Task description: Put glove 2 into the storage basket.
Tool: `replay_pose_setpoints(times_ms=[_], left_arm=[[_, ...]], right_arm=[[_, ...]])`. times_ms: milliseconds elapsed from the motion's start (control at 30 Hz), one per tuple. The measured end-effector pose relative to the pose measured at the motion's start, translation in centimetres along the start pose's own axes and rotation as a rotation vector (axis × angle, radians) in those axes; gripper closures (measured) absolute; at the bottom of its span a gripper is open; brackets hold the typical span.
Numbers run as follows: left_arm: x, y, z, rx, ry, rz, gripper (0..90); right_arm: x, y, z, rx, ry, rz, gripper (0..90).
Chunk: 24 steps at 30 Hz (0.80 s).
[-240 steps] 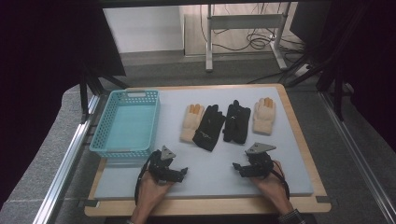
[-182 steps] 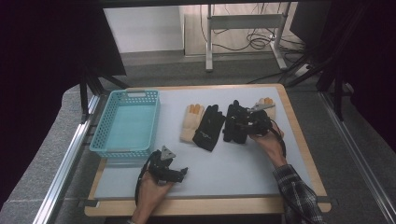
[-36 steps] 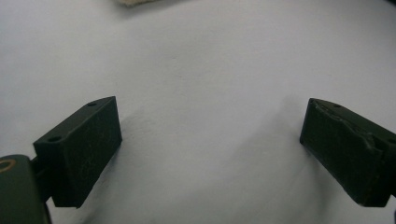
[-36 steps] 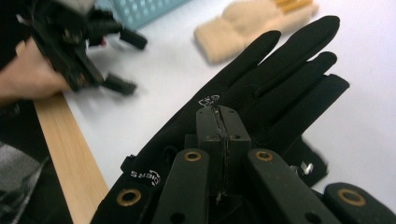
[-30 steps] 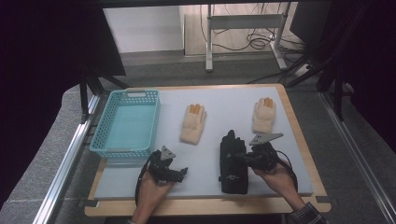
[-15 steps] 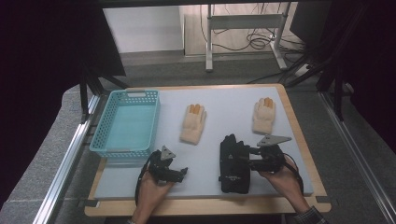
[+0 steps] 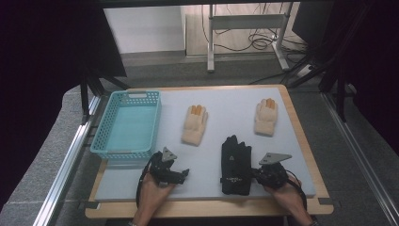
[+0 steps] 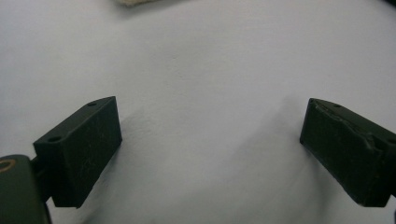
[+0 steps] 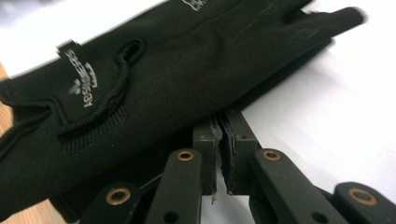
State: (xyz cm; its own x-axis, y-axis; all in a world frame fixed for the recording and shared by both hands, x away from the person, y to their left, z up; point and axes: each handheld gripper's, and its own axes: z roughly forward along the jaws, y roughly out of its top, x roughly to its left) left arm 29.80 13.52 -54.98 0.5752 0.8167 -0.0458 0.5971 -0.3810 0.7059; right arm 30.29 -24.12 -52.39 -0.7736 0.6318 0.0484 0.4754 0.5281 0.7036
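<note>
The stacked pair of soft black fabric gloves [image 7: 236, 164] is seen lying limp at the near right of the table. The right gripper [image 9: 219, 135] has just been closing (jaws together beside the cuff, nothing between); the left gripper [image 8: 210, 154] is held open. A pinch through both cuffs is judged best.

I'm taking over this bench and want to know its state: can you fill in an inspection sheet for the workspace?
Surface: pale board in a wooden frame, flat, no spills seen.
Job's things: black gloves, stacked, at the near edge by the right claw; two cream gloves, one mid-board, one far right, lying apart.
Clutter: teal basket at the left, nothing seen inside.
Grippers: left claw open over bare board; right claw's jaws have just been closing, now together at the black gloves' edge; whether they pinch fabric cannot be told.
Cables: a black cable loops from the left claw.
Surroundings: metal stand with floor cables behind the table.
</note>
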Motion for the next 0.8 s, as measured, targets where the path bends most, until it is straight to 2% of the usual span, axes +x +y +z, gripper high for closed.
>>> replay_pose_setpoints(times_ms=[367,700,800], left_arm=[[0.0,0.0,0.0,0.000,-0.001,-0.001,5.6],[0.2,-0.3,-0.4,0.009,0.003,0.001,5.1],[0.5,-0.6,-0.8,0.007,-0.005,0.015,6.7]], right_arm=[[1.7,1.2,2.0,-0.030,0.038,0.005,80.6],[3.6,3.6,5.0,-0.043,0.045,-0.039,78.1],[4.0,4.4,6.0,-0.049,0.038,-0.056,77.1]])
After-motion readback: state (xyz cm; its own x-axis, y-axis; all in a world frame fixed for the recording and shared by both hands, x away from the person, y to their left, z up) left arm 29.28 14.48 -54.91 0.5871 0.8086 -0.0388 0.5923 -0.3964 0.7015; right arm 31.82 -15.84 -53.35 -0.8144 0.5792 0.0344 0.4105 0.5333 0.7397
